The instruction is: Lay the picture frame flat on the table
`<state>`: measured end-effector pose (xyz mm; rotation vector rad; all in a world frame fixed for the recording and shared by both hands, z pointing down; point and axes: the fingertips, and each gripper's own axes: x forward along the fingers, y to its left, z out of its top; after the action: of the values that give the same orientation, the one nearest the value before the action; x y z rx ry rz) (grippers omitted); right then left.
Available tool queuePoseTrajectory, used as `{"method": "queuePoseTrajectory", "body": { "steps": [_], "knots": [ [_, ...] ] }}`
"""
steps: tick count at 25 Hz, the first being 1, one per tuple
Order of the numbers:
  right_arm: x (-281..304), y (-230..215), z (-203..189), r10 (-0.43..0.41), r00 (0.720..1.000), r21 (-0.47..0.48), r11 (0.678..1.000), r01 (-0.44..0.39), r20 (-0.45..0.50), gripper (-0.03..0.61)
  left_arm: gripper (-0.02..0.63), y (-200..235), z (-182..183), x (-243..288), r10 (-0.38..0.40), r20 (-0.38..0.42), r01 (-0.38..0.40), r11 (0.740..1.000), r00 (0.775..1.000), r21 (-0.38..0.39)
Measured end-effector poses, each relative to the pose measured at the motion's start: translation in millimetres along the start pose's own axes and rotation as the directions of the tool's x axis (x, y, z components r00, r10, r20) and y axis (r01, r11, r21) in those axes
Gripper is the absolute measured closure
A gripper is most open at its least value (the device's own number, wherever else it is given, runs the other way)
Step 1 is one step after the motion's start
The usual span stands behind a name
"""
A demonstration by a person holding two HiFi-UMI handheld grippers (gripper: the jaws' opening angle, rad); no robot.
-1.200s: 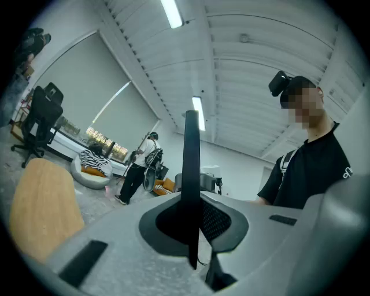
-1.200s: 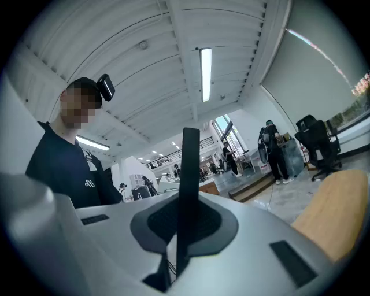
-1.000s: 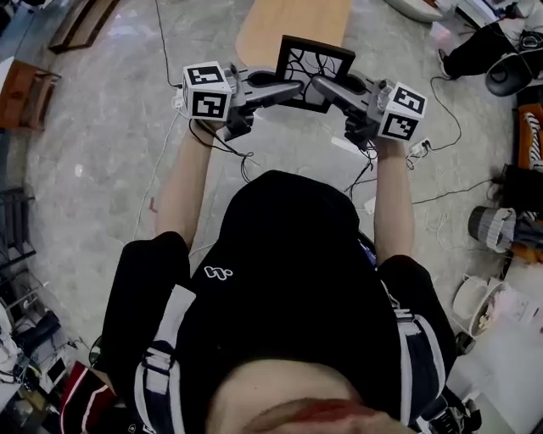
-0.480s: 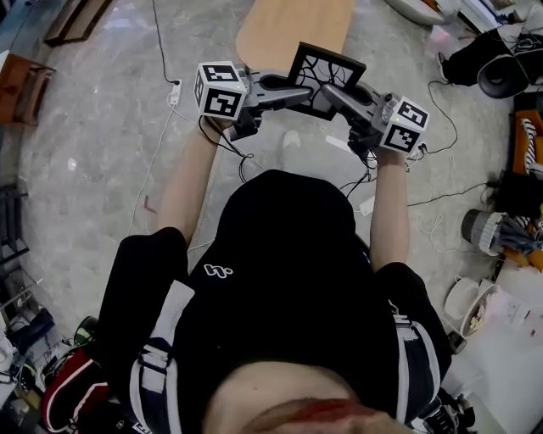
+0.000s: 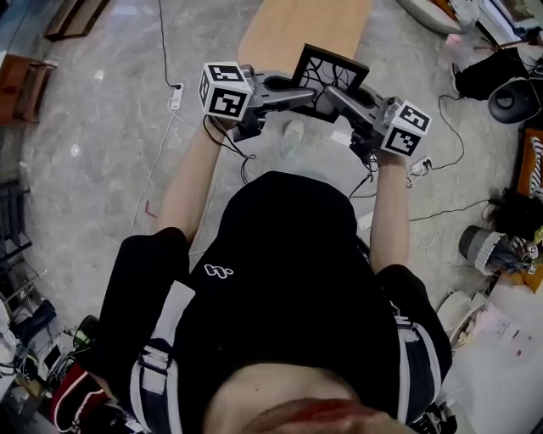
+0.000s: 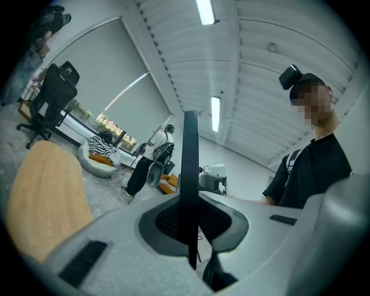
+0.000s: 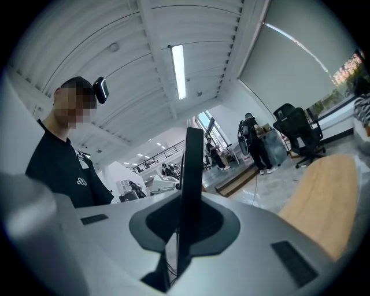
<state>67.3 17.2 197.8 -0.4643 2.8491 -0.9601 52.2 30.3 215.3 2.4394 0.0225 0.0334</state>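
The picture frame [image 5: 331,72], black-edged with a white pane crossed by black lines, hangs in the air before the person, tilted, over the near end of the wooden table [image 5: 305,25]. My left gripper [image 5: 299,91] is shut on its left side and my right gripper [image 5: 329,93] on its right side. In the left gripper view the frame [image 6: 189,167] shows edge-on as a thin dark bar clamped between the pads of the left gripper [image 6: 192,231]. The right gripper view shows the same frame [image 7: 191,185] pinched in the right gripper [image 7: 184,231]. The pale table [image 6: 43,196] [image 7: 324,196] lies beyond.
Cables and a power strip [image 5: 176,97] trail over the grey floor. Black bags [image 5: 501,72] and clutter sit at the right. An office chair [image 6: 52,98] stands by the window, and people [image 7: 254,144] stand far off.
Both grippers and the frame have shifted a little forward and right, toward the table's near end. More of the tabletop shows now. Both grips are unchanged.
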Motion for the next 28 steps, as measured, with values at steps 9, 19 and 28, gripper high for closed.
{"method": "queuePoseTrajectory", "body": {
  "steps": [9, 19, 28],
  "knots": [
    [0.9, -3.0, -2.6, 0.037, 0.999, -0.008, 0.999, -0.037, 0.001, 0.557, 0.591, 3.3, -2.1, -0.8, 0.053, 0.021, -0.053, 0.998, 0.998, 0.013],
    [-0.2, -6.3, -5.2, -0.01, 1.0, -0.009, 1.0, 0.01, 0.0, 0.557, 0.59, 5.8, -4.8, 0.6, 0.027, 0.027, -0.026, 0.999, 0.999, -0.021],
    [-5.6, -28.1, -24.5, -0.026, 0.998, 0.125, 0.992, 0.018, 0.06, 0.557, 0.595, 22.4, -24.0, 5.0, -0.031, 0.065, 0.043, 0.979, 0.997, -0.201]
  ]
}}
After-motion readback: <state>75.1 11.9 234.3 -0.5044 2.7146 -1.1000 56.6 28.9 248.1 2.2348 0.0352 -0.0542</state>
